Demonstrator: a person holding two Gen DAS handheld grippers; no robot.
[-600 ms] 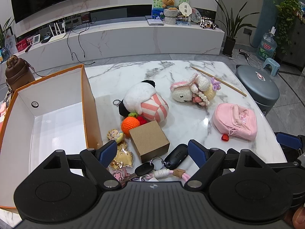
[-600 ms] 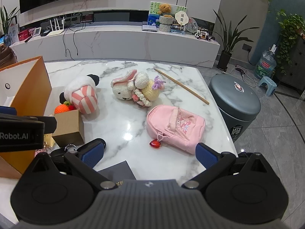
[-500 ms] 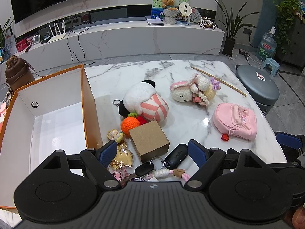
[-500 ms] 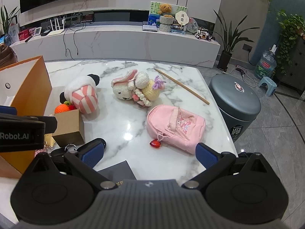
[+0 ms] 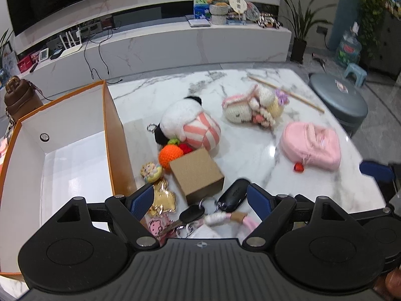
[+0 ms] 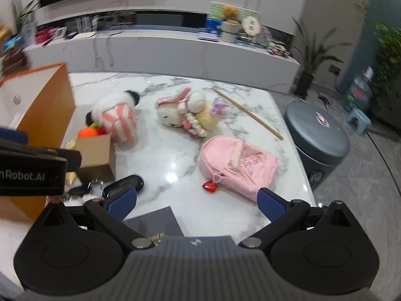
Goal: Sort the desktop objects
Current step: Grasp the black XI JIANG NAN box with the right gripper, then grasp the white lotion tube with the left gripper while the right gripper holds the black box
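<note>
Left tongs point(image 5: 199, 198) gaped wide, empty, hovering above key bunch point(image 5: 193, 213) nr orange box point(image 5: 110, 135); right tongs point(image 6: 196, 199) likewise wide, empty, w/ pink backpack point(image 6: 238, 165) just ahead on worktop point(image 6: 175, 155). Best approach, prob — drop straight over one item, close on bulk, avoid dragging neighbours.

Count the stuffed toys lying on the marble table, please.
2: a panda plush in striped pink beside the cardboard box, and a crocheted bunny doll farther back near the wooden stick. None seem hidden.
</note>
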